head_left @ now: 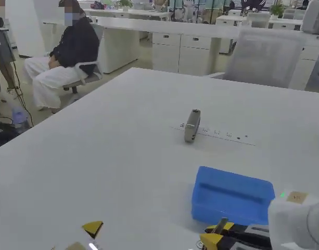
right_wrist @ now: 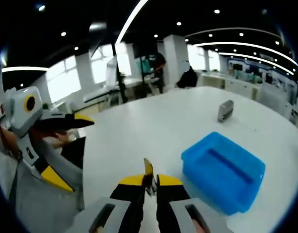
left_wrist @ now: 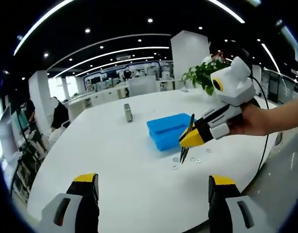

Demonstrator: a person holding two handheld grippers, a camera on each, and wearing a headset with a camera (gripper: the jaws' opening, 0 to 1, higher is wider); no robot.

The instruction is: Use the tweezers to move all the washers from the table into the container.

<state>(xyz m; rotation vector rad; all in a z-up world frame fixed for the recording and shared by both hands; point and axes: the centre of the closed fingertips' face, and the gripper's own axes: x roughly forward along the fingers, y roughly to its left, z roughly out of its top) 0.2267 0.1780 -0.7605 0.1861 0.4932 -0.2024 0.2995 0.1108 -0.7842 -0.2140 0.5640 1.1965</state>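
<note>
Left gripper [left_wrist: 153,180] jaws wide apart, empty. Right gripper [right_wrist: 149,180] pinched tight on tweezers [right_wrist: 148,169]. Left gripper view picks out washers [left_wrist: 175,167] on table [left_wrist: 114,160], 6 o'clock of blue container [left_wrist: 168,127], by the tweezer tips.

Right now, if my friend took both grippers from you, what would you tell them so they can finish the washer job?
Left gripper: open, holding nothing, above the table.
Right gripper: shut on the tweezers, whose tips point down just by the washers.
Things: a few washers lie loose on the table, right beside the blue container.
Done: nothing yet that I can see; the container looks empty in the right gripper view.
Left: pinch each washer with the tweezers and drop it into the container.
</note>
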